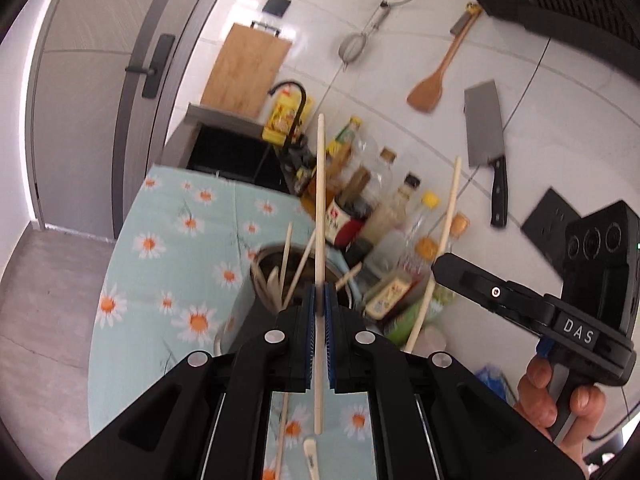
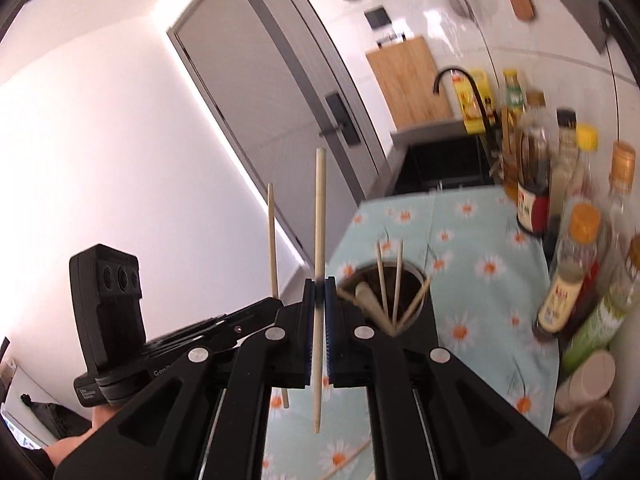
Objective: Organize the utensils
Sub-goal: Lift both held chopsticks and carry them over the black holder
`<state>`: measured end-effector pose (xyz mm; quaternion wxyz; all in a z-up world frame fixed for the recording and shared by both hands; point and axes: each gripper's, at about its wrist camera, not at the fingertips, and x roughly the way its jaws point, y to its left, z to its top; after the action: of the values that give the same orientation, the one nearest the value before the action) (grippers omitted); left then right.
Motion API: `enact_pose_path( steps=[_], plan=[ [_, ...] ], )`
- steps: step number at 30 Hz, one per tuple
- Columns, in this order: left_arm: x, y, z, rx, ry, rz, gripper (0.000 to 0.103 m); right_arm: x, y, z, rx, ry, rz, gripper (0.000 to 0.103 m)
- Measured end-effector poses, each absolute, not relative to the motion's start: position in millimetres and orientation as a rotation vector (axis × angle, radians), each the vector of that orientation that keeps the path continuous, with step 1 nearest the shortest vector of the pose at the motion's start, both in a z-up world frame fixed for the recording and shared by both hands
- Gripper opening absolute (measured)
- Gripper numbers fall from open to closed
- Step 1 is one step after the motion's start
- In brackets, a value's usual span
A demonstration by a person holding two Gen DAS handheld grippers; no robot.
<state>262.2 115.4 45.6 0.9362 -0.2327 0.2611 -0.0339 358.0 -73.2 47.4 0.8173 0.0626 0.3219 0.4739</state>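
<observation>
My left gripper [image 1: 319, 300] is shut on a pale wooden chopstick [image 1: 320, 216] held upright above the metal utensil holder [image 1: 262, 264]. My right gripper [image 2: 319, 292] is shut on another pale chopstick [image 2: 320, 216], also upright, just left of the holder [image 2: 420, 276]. The holder stands on the daisy-print cloth and has several chopsticks [image 2: 396, 280] and a pale spoon [image 2: 372, 300] in it. The right gripper with its chopstick [image 1: 440, 248] shows at the right in the left wrist view; the left gripper's chopstick [image 2: 273, 240] shows in the right wrist view.
Sauce and oil bottles [image 1: 384, 208] crowd the back of the counter along the tiled wall. A cleaver [image 1: 486, 136], wooden spatula [image 1: 434, 80] and strainer [image 1: 354, 48] hang on the wall. A black sink [image 2: 440, 164] and cutting board [image 2: 412, 84] lie beyond. Loose utensils [image 1: 310, 456] lie on the cloth [image 1: 168, 240].
</observation>
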Motion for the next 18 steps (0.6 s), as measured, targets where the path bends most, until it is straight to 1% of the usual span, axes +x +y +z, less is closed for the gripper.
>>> enact_pose_path(
  steps=[9, 13, 18],
  plan=[
    [289, 111, 89, -0.388, 0.348, -0.059, 0.004, 389, -77, 78, 0.240, 0.519, 0.999, 0.006],
    [301, 111, 92, -0.372, 0.334, -0.058, 0.004, 399, -81, 85, 0.274, 0.443, 1.006, 0.006],
    [316, 114, 84, -0.384, 0.324, -0.052, 0.004, 416, -75, 76, 0.272, 0.435, 0.982, 0.006]
  ],
)
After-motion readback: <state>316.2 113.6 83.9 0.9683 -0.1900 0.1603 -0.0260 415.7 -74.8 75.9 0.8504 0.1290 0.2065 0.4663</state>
